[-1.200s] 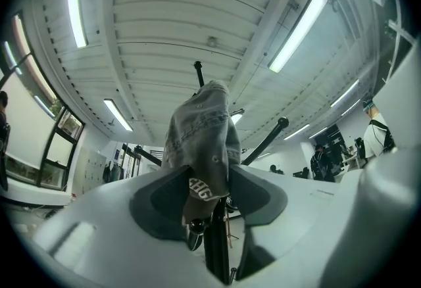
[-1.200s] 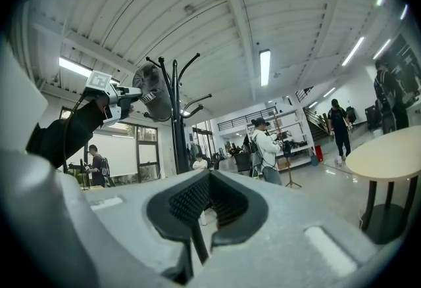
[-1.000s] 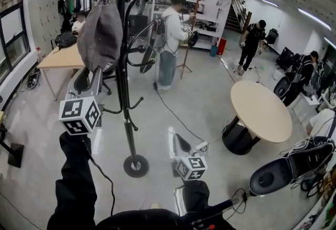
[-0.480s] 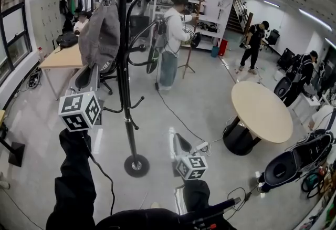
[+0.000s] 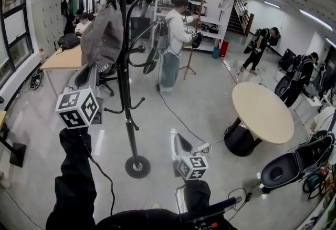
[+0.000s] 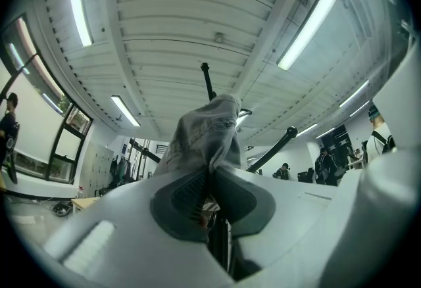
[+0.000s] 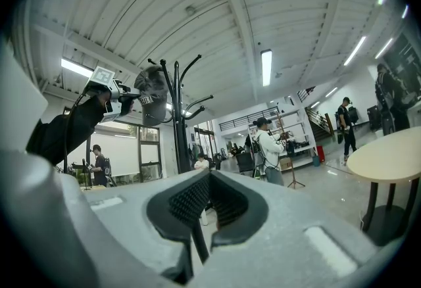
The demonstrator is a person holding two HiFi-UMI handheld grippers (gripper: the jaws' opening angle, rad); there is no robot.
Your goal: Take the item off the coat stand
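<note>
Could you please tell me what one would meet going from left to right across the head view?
wooden desk → grey cloth → coat stand's pole → right claw → round table

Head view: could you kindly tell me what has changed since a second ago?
The left gripper has just been closing its jaws and now pinches the lower edge of the cap, which still hangs on the stand. The right gripper stayed low, empty.
</note>
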